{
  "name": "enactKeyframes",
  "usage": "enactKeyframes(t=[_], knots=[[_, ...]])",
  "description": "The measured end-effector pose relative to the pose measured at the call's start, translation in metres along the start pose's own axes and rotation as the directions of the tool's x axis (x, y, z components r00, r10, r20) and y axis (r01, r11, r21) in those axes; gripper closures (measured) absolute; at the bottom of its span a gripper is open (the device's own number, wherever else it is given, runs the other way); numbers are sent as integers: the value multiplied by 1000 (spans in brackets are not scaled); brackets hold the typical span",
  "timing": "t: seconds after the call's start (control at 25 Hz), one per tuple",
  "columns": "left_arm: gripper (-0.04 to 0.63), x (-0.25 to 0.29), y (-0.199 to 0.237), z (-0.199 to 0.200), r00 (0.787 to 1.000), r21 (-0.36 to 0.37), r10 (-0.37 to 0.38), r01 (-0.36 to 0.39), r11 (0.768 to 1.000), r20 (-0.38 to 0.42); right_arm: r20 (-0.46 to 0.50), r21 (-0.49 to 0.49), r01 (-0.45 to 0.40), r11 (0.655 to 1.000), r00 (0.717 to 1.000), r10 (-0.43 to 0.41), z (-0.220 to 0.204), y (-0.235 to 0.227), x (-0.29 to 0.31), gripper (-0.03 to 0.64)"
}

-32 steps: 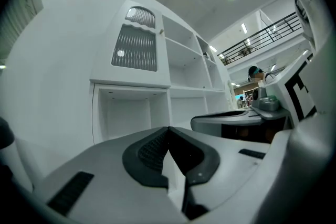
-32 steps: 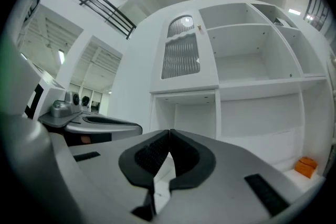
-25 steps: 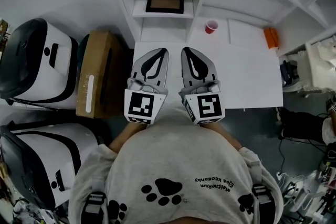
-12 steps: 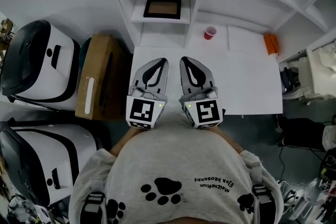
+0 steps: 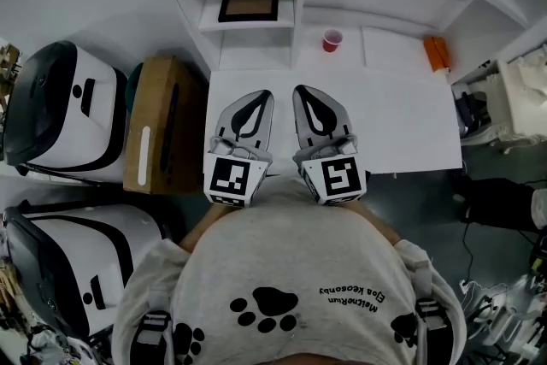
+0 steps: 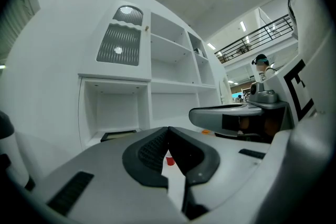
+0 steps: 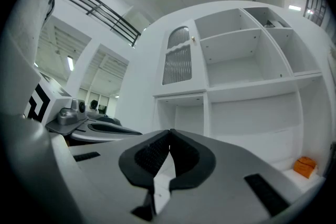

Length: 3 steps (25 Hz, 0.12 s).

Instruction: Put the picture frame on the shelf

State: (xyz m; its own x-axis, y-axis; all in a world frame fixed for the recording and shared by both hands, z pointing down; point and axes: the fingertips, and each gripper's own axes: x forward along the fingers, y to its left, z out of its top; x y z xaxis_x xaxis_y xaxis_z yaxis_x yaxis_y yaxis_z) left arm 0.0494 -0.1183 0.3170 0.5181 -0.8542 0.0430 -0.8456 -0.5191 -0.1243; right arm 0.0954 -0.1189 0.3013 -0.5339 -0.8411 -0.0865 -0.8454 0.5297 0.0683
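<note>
On the shelf (image 5: 248,26) lies the picture frame (image 5: 249,5) — short of it, left gripper (image 5: 255,95) and right gripper (image 5: 309,93), jaws together, empty.

Left gripper (image 5: 257,95): jaws closed tip to tip, nothing between them; points forward, away from the torso.
Right gripper (image 5: 307,90): jaws closed, empty; points forward, alongside the left.
Spacing: side by side, a narrow gap between them.
Marker cubes: at the rear of each gripper, close against the torso.
</note>
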Motion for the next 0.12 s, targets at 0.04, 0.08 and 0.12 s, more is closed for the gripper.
enactKeyframes(t=[0.04, 0.08, 0.12], knots=[[575, 1, -3, 0, 1000, -2, -2, 2, 1000, -1, -7, -3, 3, 1000, 1000, -3, -1, -3, -3, 583], [575, 2, -5, 1, 1000, -2, -5, 5, 1000, -1, -10, -6, 6, 1000, 1000, -6, -1, -6, -5, 583], [575, 4, -8, 2, 1000, -3, -8, 8, 1000, 0, -13, -7, 10, 1000, 1000, -10, -1, -9, -8, 583]])
